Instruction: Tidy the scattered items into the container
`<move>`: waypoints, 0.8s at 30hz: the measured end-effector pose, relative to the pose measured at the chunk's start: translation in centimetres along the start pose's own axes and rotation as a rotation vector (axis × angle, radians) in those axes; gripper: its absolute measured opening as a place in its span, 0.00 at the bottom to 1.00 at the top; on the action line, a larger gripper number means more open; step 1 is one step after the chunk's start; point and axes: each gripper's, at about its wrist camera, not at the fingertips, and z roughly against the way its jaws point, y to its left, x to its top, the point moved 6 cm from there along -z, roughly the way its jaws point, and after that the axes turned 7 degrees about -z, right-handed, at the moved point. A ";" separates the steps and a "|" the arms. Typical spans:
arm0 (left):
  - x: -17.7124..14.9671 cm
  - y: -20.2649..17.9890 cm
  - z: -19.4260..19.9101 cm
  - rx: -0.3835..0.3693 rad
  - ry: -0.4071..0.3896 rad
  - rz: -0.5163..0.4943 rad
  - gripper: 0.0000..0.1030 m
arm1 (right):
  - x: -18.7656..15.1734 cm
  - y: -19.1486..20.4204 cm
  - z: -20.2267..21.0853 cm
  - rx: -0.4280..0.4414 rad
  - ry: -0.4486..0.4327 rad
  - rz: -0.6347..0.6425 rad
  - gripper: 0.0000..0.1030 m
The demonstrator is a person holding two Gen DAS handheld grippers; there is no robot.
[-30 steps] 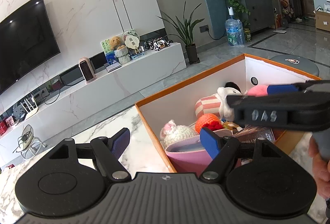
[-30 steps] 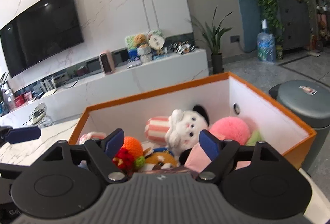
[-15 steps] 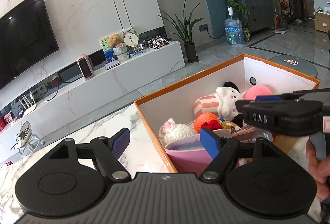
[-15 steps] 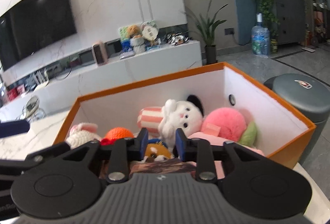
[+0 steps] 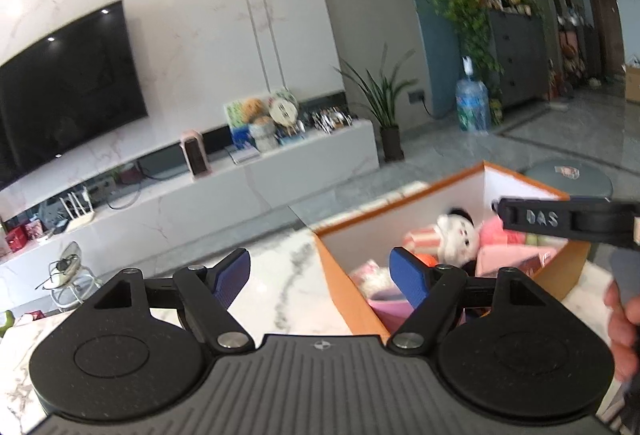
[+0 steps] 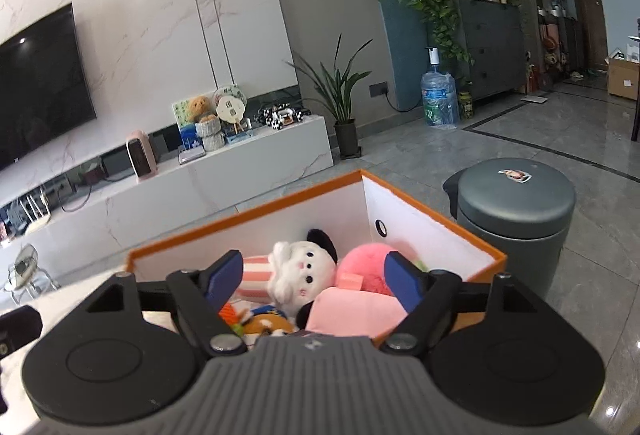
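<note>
The orange box [image 6: 460, 235] is standing on the marble tabletop [image 5: 280, 275], near its right edge, and the toys are lying inside it. A white plush animal [image 6: 306, 271] is leaning in the middle of the box, a striped pink cushion [image 6: 256, 273] is touching it on the left, and a round pink plush [image 6: 366, 263] is pressing against the far right wall. A flat pink pouch [image 6: 348, 313] is lying at the near wall, with small crochet toys [image 6: 264, 323] beside it.

The right gripper [image 6: 314, 277] is hovering over the near wall of the box with its jaws spread wide and nothing between them. The left gripper [image 5: 320, 275] is also released and is gripping nothing; it is hanging above the tabletop at the left wall of the box.

I am judging that these toys are light, soft and not fragile. They are giving way under pressure, so the jaws should be closing deep on a thick part, such as a body or a head, not on an ear. The pouch is looking smoother and could be slipping; its edge is the better place to take hold.
</note>
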 end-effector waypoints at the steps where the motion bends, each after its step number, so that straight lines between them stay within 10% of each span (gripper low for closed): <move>1: 0.2 0.3 0.5 -0.001 -0.011 0.015 0.89 | 0.1 0.4 1.0 0.005 -0.005 0.008 0.81; 24: 1.2 2.4 8.9 0.004 -0.144 0.154 0.93 | 1.2 2.8 17.9 0.011 -0.162 0.141 0.90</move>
